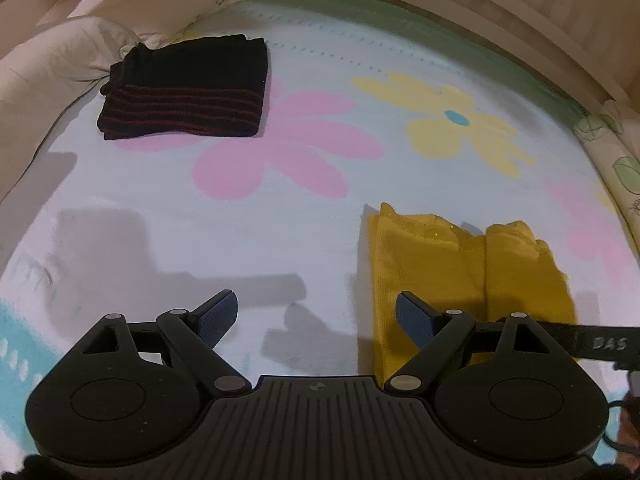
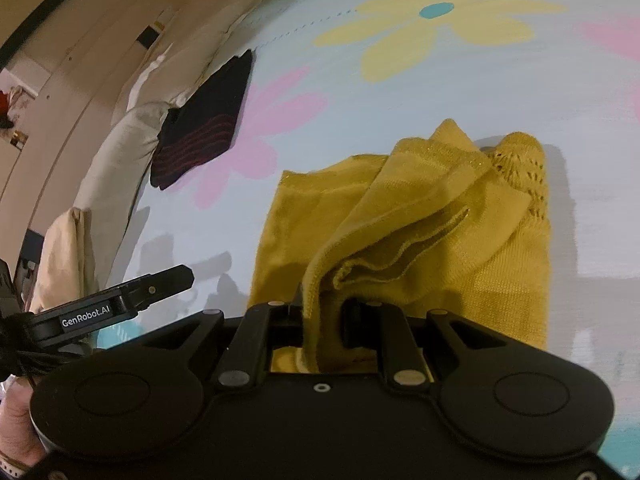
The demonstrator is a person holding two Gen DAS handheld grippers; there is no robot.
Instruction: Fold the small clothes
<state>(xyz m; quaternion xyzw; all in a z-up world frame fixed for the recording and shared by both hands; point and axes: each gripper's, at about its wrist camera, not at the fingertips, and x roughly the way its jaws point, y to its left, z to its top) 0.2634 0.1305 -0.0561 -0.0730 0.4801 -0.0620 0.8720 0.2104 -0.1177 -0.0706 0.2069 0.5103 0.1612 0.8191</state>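
Note:
A yellow knitted garment (image 1: 436, 264) lies partly folded on the flowered blanket (image 1: 280, 232), at the right in the left wrist view. My left gripper (image 1: 316, 320) is open and empty, low over the blanket just left of the garment, its right pad (image 1: 416, 316) over the garment's near edge. My right gripper (image 2: 322, 316) is shut on a lifted fold of the yellow garment (image 2: 420, 216), which drapes from its jaws. A folded black garment with red stripes (image 1: 188, 88) lies at the far left; it also shows in the right wrist view (image 2: 204, 128).
Cream pillows and bedding (image 1: 52, 60) are bunched along the left and back edge. A wooden headboard or wall (image 1: 520, 0) runs behind. A leaf-patterned cloth (image 1: 620, 168) lies at the right edge. The left gripper's body (image 2: 112, 308) shows at the left of the right wrist view.

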